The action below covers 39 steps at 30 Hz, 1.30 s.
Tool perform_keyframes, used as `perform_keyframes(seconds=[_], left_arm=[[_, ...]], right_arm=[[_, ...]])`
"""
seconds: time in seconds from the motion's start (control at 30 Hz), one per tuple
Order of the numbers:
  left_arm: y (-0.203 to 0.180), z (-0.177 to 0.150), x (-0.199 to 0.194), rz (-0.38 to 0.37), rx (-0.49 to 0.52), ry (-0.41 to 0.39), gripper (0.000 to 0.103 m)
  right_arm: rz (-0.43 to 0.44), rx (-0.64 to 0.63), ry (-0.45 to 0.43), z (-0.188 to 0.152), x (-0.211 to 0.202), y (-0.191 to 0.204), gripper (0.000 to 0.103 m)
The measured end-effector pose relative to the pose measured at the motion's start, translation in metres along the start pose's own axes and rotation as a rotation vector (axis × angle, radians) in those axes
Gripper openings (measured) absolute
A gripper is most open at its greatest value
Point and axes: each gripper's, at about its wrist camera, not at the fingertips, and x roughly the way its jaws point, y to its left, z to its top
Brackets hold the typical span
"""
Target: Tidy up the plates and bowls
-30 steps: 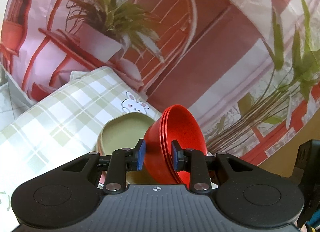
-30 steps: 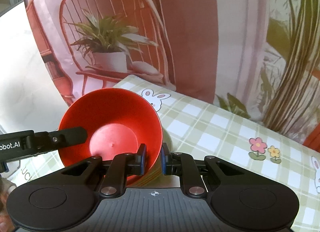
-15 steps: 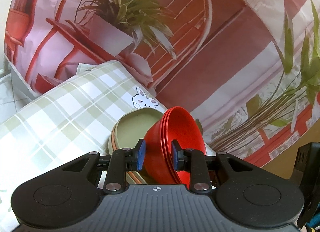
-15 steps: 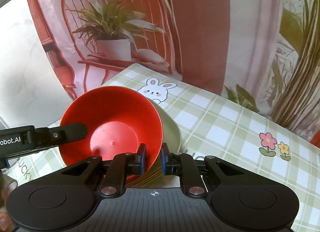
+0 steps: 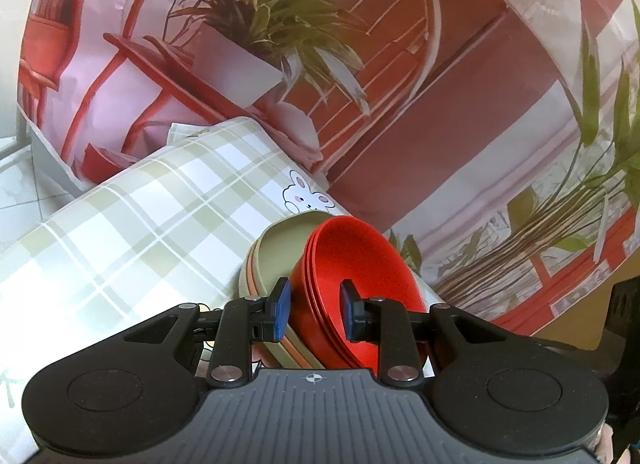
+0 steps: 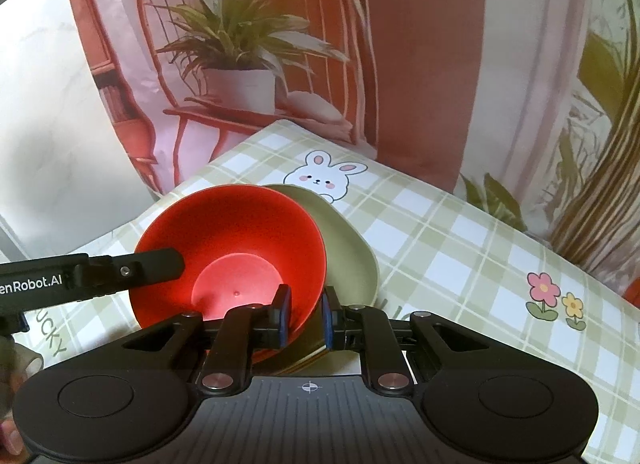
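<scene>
left tongs [image 5: 315, 311]: blue pads straddle the rim of the red bowls [image 5: 360, 264], pads on either side.
right tongs [image 6: 305, 314]: pads pinch the opposite rim, one inside, one outside.

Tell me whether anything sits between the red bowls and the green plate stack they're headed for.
Nothing visible does. Both the left gripper and the right gripper pinch the rim of the red bowls, which sit right over the green plate stack. The plate's visible surface looks bare; the part under the bowls is hidden.
</scene>
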Motion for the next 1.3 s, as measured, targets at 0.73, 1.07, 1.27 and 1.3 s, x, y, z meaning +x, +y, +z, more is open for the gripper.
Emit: perform_keyframes(seconds=[0.73, 1.07, 1.27, 1.3], left_arm=[[-0.021, 0.005, -0.017, 0.062, 0.060, -0.052, 0.053], [-0.048, 0.009, -0.035, 0.115, 0.164, -0.079, 0.088], [-0.065, 0.006, -0.047, 0.131, 0.227, -0.082, 0.095], [-0.068, 0.006, -0.048, 0.135, 0.235, -0.081, 0.096]], right_arm=[[-0.027, -0.009, -0.063, 0.009, -0.034, -0.008, 0.024], [-0.023, 0.025, -0.111, 0.007, -0.060, -0.017, 0.055], [-0.021, 0.061, -0.135, 0.002, -0.078, -0.027, 0.081], [-0.017, 0.068, -0.137, 0.000, -0.081, -0.029, 0.084]])
